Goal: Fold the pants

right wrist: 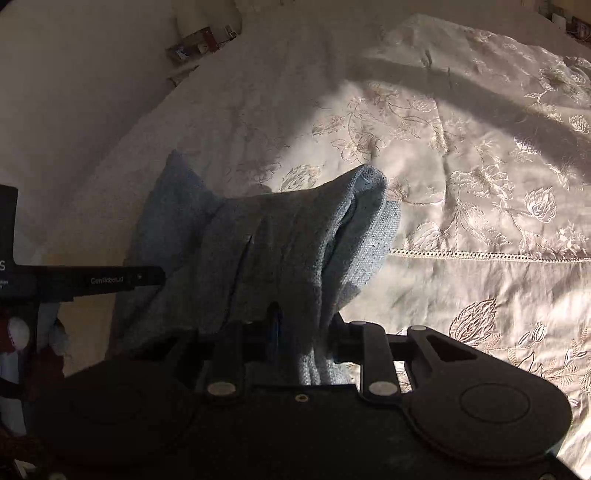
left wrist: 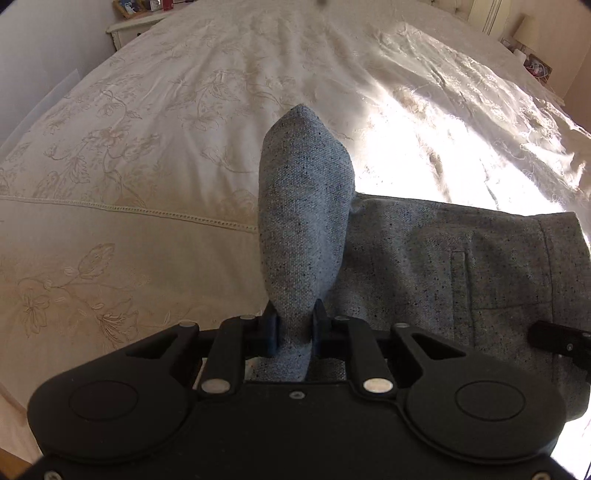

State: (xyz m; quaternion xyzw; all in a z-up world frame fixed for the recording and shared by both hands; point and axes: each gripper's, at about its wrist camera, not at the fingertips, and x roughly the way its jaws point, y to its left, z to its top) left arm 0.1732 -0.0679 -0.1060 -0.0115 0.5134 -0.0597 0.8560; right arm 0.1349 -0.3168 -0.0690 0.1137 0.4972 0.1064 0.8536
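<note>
Grey-blue speckled pants (left wrist: 424, 258) lie on a cream embroidered bedspread (left wrist: 147, 147). My left gripper (left wrist: 294, 325) is shut on a fold of the pants that stands up in front of the camera. The waistband and a pocket lie to the right of it. In the right wrist view my right gripper (right wrist: 301, 325) is shut on a bunched part of the pants (right wrist: 288, 243), which drapes over its fingers. The left gripper (right wrist: 92, 280) shows at that view's left edge, and the right gripper's tip (left wrist: 557, 338) shows at the left wrist view's right edge.
The bedspread (right wrist: 461, 184) stretches far ahead with bright sunlight on its right half. A white nightstand (left wrist: 133, 26) with small items stands at the far left. Another bedside surface with a lamp (left wrist: 526, 33) is at the far right.
</note>
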